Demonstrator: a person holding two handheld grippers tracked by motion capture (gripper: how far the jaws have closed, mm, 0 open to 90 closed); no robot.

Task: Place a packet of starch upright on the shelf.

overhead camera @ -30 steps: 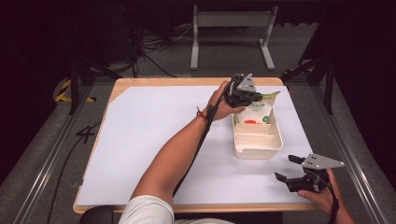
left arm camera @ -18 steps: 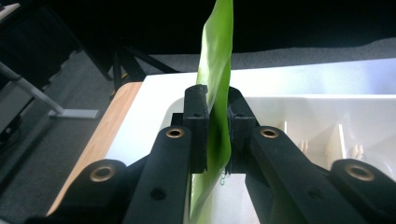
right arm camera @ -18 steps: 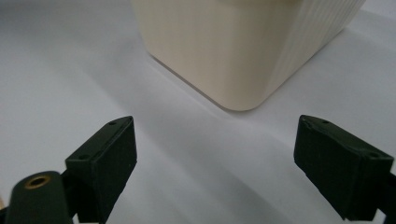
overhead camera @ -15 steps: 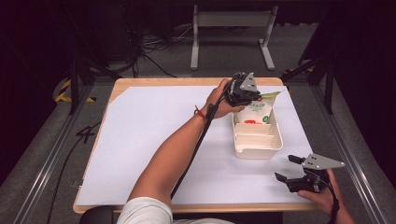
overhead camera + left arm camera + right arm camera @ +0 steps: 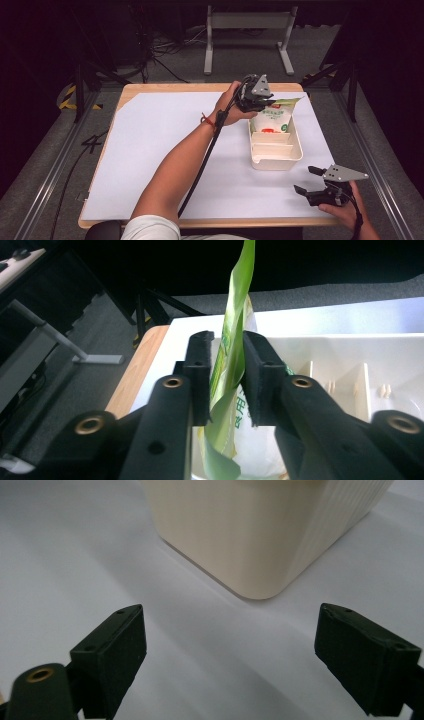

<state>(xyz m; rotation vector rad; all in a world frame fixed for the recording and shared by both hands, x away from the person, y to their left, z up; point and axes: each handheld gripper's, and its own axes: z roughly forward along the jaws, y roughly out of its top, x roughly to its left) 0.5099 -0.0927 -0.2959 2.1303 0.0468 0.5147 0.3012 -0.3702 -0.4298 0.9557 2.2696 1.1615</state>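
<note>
A white snack bag (image 5: 272,120) with a green top and a red mark stands in the far compartment of a cream divided tray (image 5: 295,150). My left gripper (image 5: 267,102) is at the bag's top edge. In the left gripper view the green flap (image 5: 231,355) rises between the two black pads (image 5: 200,375), which have just been opening and stand loosely on either side of it. My right gripper (image 5: 306,180) rests open near the table's front right, nothing between its jaws, pointing at the tray's near corner (image 5: 260,530).
White paper (image 5: 165,145) covers most of the wooden table (image 5: 150,88). The tray's two nearer compartments (image 5: 275,155) hold nothing. Table legs and cables lie on the dark floor beyond the far edge.
My left gripper has risen slightly at the top of the bag. The right gripper has stayed where it was.
</note>
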